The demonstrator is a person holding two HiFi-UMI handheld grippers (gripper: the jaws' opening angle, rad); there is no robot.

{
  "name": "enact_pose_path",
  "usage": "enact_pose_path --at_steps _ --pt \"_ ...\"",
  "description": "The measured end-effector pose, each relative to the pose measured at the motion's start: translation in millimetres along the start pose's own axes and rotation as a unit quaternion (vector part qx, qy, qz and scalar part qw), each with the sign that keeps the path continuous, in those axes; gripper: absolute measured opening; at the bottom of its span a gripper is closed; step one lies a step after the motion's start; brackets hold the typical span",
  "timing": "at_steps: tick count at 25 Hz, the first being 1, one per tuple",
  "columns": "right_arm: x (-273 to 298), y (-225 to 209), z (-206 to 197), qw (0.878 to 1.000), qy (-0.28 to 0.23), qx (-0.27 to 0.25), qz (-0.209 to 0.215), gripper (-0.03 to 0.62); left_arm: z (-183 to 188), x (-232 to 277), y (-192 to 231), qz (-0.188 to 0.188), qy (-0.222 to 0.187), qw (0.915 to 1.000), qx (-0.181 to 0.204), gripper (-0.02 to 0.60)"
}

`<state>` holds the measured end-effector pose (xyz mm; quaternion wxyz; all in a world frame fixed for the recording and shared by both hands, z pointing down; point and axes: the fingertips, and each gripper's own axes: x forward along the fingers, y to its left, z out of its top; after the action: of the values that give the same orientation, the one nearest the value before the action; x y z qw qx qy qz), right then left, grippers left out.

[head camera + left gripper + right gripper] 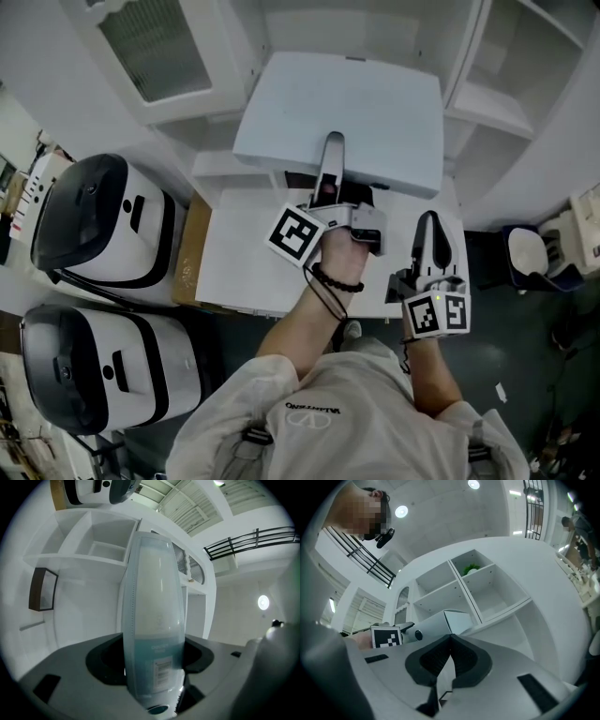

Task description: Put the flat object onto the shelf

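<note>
Between the jaws of the left gripper (332, 155): a flat white rectangular pack (342, 112), clamped by its near edge. From the left gripper view, stands edge-on and upright in the grip, with dark pads (101, 660) pressing on both faces. Shows pale teal at the lower end and a small barcode label close to the jaws. In the head view, spreads broad and level ahead of that gripper, above the white table (234, 253) and in front of the white open shelf unit (497, 103). Cannot tell whether the far edge touches the shelf.

Beyond the pack, up and to the left of the left gripper: white shelf compartments, and lower down a dark-framed panel (42, 590) on a side wall.

Just right of the left gripper and nearer the person: the right gripper (450, 641), jaws pressed together, nothing held. Ahead of those jaws, more compartments of the same shelf unit, with a small green thing (471, 568) in an upper one, too small to identify. Left of the right gripper, a corner of the pack and the left gripper's black-and-white marker cube (386, 637).

Well to the left of both grippers: two white rounded appliances with black tops (94, 220), one behind the other, and a brown cardboard sheet (187, 253) against the table's left edge.
</note>
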<state>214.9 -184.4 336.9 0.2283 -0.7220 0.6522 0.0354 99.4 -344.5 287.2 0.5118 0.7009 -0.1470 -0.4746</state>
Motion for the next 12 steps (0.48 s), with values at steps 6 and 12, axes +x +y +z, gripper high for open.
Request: enact_pose_path --at_steps 6,12 --pt "29.2 -10.1 4.0 1.000 0.002 0.009 0.017 0.011 2.3 31.3 10.1 0.015 -0.027 0.9993 0.019 0.307" --pt "54.8 -4.5 11.7 0.999 -0.011 0.000 0.043 0.011 7.4 55.8 25.6 0.050 -0.050 0.9967 0.040 0.308"
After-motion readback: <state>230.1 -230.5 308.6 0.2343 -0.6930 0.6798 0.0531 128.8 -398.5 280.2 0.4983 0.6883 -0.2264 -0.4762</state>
